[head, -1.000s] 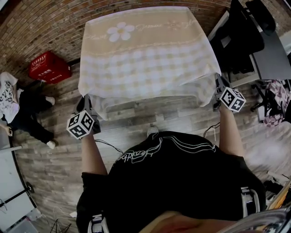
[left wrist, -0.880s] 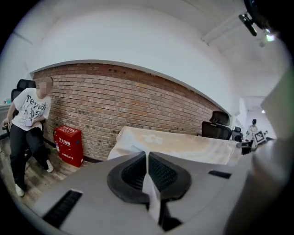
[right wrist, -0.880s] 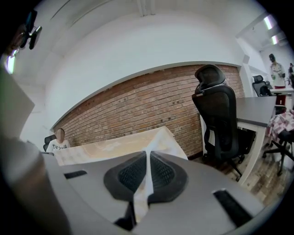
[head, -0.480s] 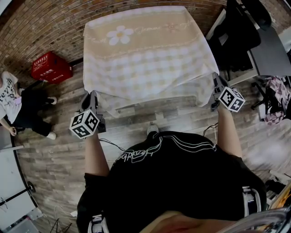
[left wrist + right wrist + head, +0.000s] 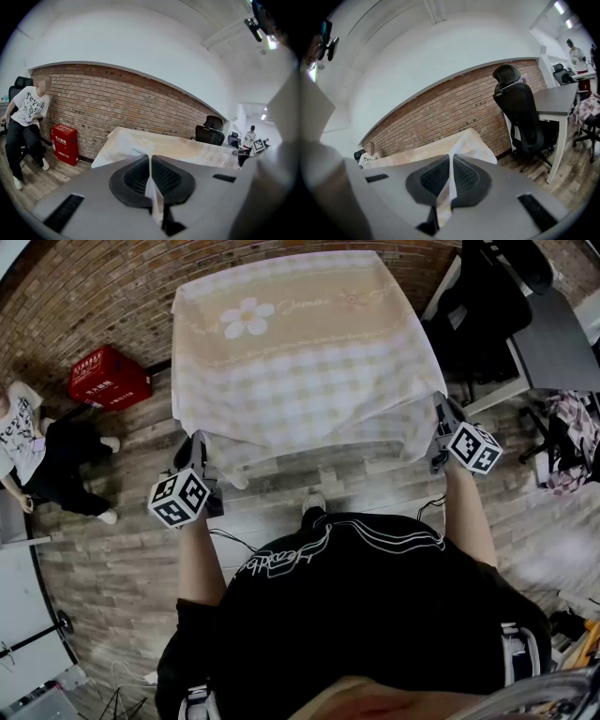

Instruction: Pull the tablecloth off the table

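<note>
The checked tablecloth (image 5: 300, 352) with a white daisy lies spread over the surface and hides all of it. Its near edge hangs down toward the person holding the grippers. The left gripper (image 5: 194, 451) is at the near left corner of the surface. Its fingers (image 5: 133, 176) are squeezed together, with a thin fold of the cloth pinched between them. The right gripper (image 5: 439, 427) is at the near right corner of the surface. Its fingers (image 5: 468, 176) are closed too, and pinch the cloth corner there. A red crate (image 5: 105, 379) sits on the wooden floor left of the surface. A seated person (image 5: 37, 446) is farther left. A black office chair (image 5: 487, 320) stands right of the surface.
</note>
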